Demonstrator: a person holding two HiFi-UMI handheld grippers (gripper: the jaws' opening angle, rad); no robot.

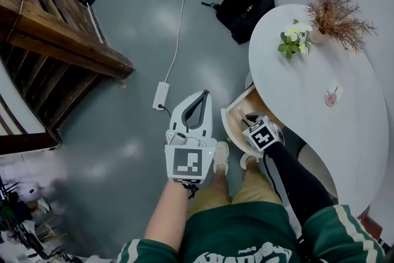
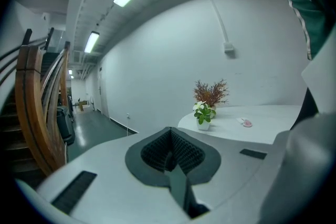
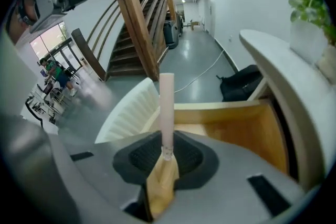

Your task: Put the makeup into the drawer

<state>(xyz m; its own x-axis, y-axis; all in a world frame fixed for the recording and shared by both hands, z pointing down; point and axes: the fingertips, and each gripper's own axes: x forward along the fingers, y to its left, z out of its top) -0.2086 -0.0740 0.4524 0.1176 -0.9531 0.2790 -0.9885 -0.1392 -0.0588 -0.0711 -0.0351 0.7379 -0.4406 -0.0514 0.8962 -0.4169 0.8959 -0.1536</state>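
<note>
The right gripper [image 3: 164,152] is clamped on the makeup [image 3: 166,107] - a long, pale pink stick with a tan end, standing up from between the pads toward 12 o'clock. The gripper is tipped down over the open wooden drawer [image 3: 239,131], which sits just under the edge of the white table [image 1: 320,89]. In the head view the drawer shows at about 3 o'clock from the left gripper [image 1: 198,109]. That gripper hangs over the floor with its jaws closed on nothing. To do this step well, I think the stick should go down low into the bare wood part, toward 3 o'clock, away from the white ribbed thing [image 3: 128,113] at 9 o'clock. The jaws should let go only when the stick is close to the bottom, so it does not bounce or roll out. Some things are hard to see - the gripper covers most of the drawer in the head view, and the back of the drawer runs under the table. I cannot tell what the ribbed thing is, or what sort of makeup this is.
</note>
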